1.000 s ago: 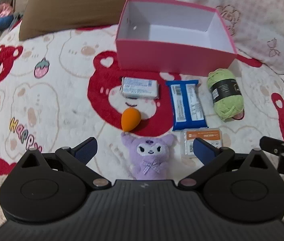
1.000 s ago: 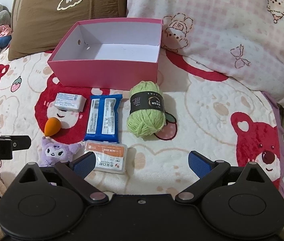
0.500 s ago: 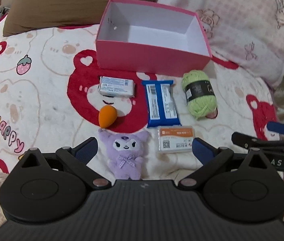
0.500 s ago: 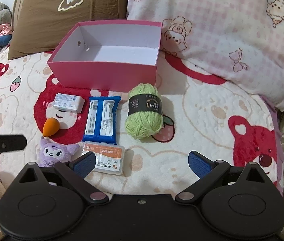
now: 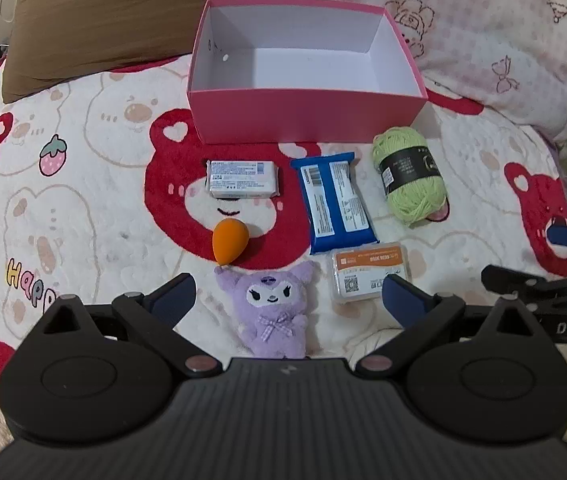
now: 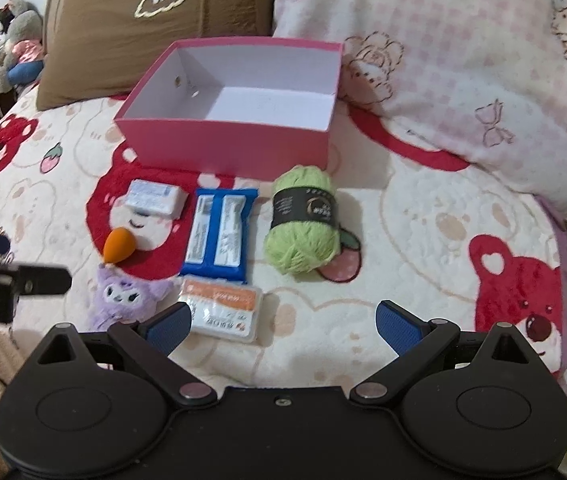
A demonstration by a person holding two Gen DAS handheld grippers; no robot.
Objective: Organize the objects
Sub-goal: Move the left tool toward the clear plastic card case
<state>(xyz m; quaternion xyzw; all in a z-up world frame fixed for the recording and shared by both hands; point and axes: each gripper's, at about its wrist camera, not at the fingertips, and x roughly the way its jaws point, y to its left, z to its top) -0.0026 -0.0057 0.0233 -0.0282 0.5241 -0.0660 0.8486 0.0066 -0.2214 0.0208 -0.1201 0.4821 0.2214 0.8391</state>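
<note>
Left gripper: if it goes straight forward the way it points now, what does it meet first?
Probably the purple plush toy, lying between the open fingers of the left gripper. The orange sponge sits just beyond; depth is uncertain.

Two matte black handheld grippers: left gripper [image 5: 289,294] and right gripper [image 6: 283,322]. Blue ribbed pads on angled black fingers [image 6: 399,326], round silver pivot screws, circular recessed discs, ridged housing, white lettering "DAS" on one side.

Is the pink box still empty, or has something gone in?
Empty. The pink box shows only bare white floor and walls in both views; all six items lie on the blanket in front.
</note>
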